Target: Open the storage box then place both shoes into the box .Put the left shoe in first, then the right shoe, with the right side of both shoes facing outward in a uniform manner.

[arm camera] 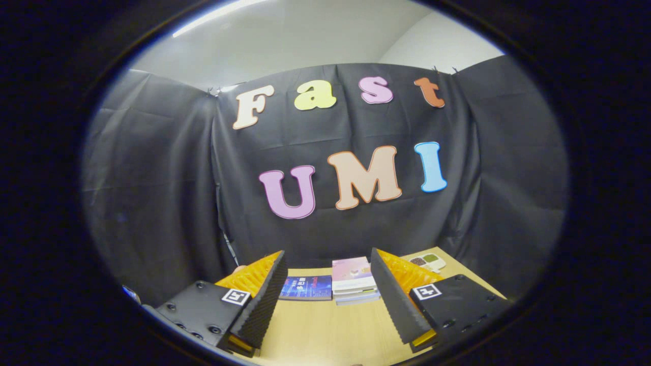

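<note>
Box and shoes: I can't tell where they are from this pose. My claw [327,254] is open, its fingers spread wide with nothing between them and touching nothing.

Pose: I'm held low over the surface [325,330] and pointed roughly level at the cloth wall [152,193]. The wall takes most of the view and the surface is just a strip at the bottom. The fingers look level with each other, no obvious roll, with their ribbed pads [262,300] facing inward. Each finger body carries a square marker tag [426,292].

Between and beyond the fingertips, at the far side of the surface by the wall:
- a dark book [305,287] lying flat, nearer the left finger, its near left corner hidden behind that finger
- a book stack [353,279] just right of it with a pink cover on top. The two are touching or nearly so, I can't tell which
- a small dish [428,262] beyond the right finger, partly hidden by it. It has compartments holding something dark and something green, too small to identify

Hard to read:
- the surface's near part is cut off below the fingers, and its left and right parts are blocked by the finger bodies
- a small blue item [131,294] outside the left finger is cut off, so I can't identify it
- book covers are too small to make out

Above the cloth there's a pale ceiling [305,35] with a light strip [213,18].
</note>
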`<state>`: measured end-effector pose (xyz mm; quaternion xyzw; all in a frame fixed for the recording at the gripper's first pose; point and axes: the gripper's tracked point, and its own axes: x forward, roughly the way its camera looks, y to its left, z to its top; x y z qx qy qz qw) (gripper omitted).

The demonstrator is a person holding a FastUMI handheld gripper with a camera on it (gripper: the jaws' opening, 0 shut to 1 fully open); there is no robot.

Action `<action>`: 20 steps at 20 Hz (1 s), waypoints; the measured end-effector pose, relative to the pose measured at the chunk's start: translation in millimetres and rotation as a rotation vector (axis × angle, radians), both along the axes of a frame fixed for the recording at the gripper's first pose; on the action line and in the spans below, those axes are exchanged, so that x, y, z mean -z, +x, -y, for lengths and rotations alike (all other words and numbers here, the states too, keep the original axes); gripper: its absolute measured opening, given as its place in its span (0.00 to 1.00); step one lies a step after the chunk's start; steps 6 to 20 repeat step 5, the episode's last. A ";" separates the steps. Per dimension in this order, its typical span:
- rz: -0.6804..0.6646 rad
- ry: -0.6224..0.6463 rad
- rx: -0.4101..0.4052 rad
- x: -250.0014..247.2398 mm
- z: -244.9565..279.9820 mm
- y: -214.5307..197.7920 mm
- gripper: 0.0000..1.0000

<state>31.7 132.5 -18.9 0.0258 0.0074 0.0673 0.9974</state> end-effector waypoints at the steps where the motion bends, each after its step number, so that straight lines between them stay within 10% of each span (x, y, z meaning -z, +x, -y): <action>1: -0.004 0.002 0.005 0.4 1.7 -0.8 1.00; 20: -0.011 -0.003 0.019 1.6 6.3 -7.6 1.00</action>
